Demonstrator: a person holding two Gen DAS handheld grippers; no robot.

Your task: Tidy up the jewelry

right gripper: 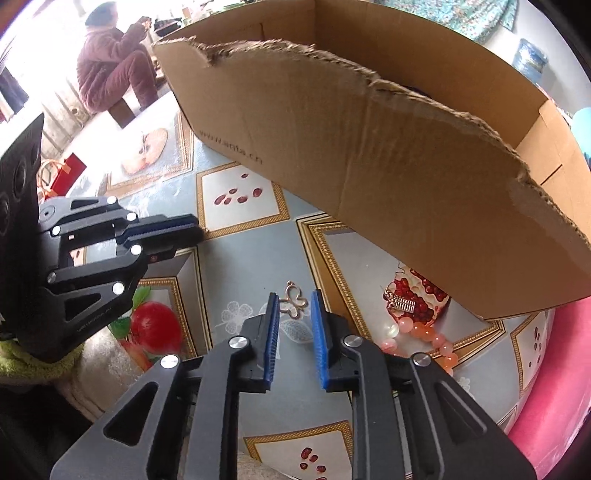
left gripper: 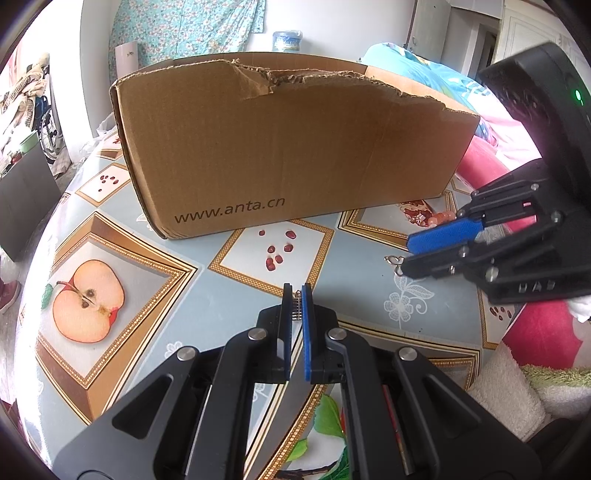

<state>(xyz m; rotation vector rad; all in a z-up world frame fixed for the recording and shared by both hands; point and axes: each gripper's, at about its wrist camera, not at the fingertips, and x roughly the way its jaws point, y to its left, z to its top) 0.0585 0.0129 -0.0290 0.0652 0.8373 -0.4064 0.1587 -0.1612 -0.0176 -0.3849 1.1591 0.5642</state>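
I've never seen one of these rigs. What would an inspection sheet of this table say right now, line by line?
Surface: table under a fruit-print cloth, pale blue with gold frames.
Job's things: butterfly pendant lies flat on the cloth; a small silver charm and pink bead string lie close to the cardboard box; what the box holds cannot be seen.
Clutter: towels at the table's edge.
Grippers: left gripper shut on a small metal piece; right gripper open, pads either side of the butterfly pendant without pressing it.
Cables: nothing seen.
Surroundings: a seated person, a wheelchair, floral fabric on the wall.
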